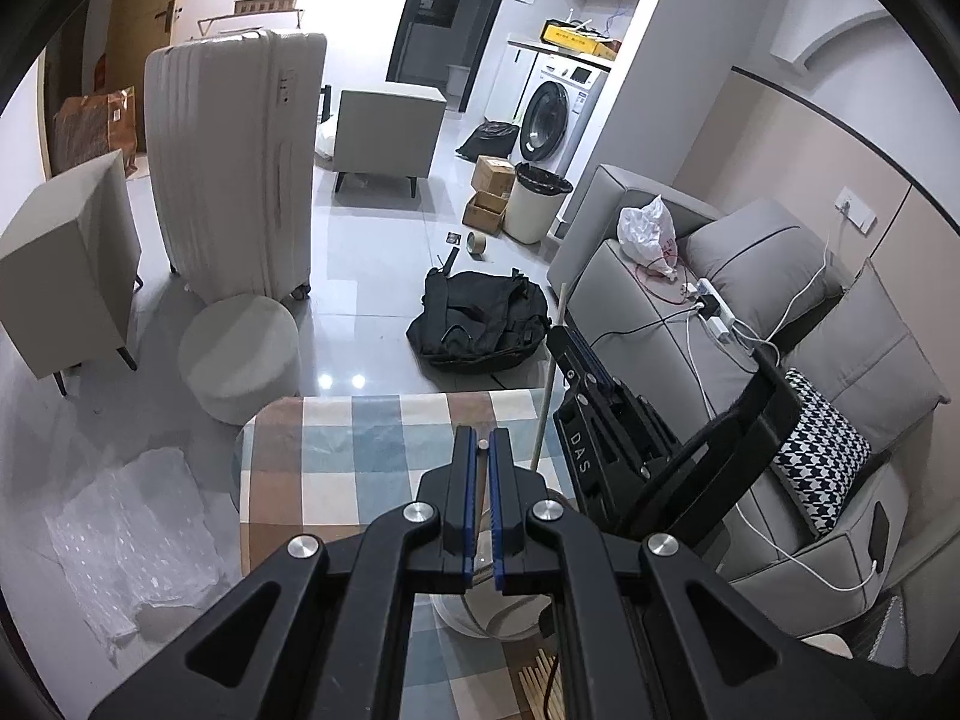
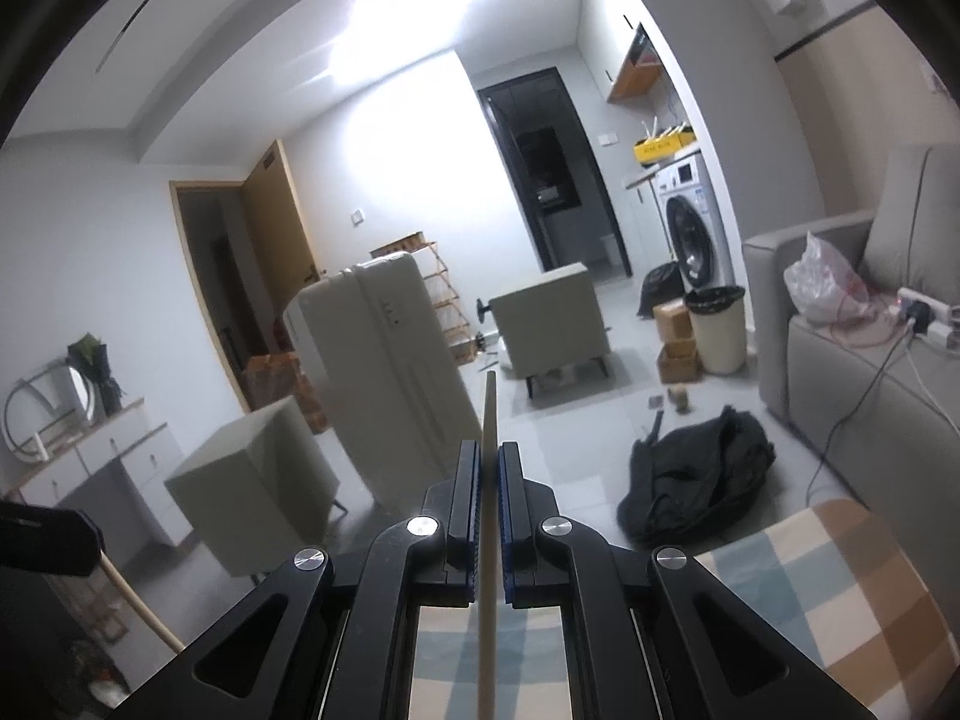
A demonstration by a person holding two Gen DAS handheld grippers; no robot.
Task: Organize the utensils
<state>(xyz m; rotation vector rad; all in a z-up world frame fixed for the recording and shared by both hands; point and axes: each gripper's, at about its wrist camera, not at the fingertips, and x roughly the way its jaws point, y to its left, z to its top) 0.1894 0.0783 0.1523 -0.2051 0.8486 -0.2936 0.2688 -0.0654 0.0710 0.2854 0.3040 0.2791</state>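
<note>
wooden chopstick (image 2: 489, 480) pinched between right gripper (image 2: 491, 450) jaws, tip jutting past; left gripper (image 1: 482, 438) clamps metal-tipped utensil (image 1: 482, 468).

One marking reads clearly — the letters "DAS" on the right gripper (image 1: 573, 354) body.

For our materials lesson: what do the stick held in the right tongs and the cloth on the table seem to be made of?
Chopstick: pale, matte, uniform beige; probably bare wood or bamboo, though the grain is too fine to see. Tablecloth: blue, tan and white checks under a glossy sheen with reflections; likely woven fabric beneath a clear plastic or glass cover, or coated vinyl.
</note>
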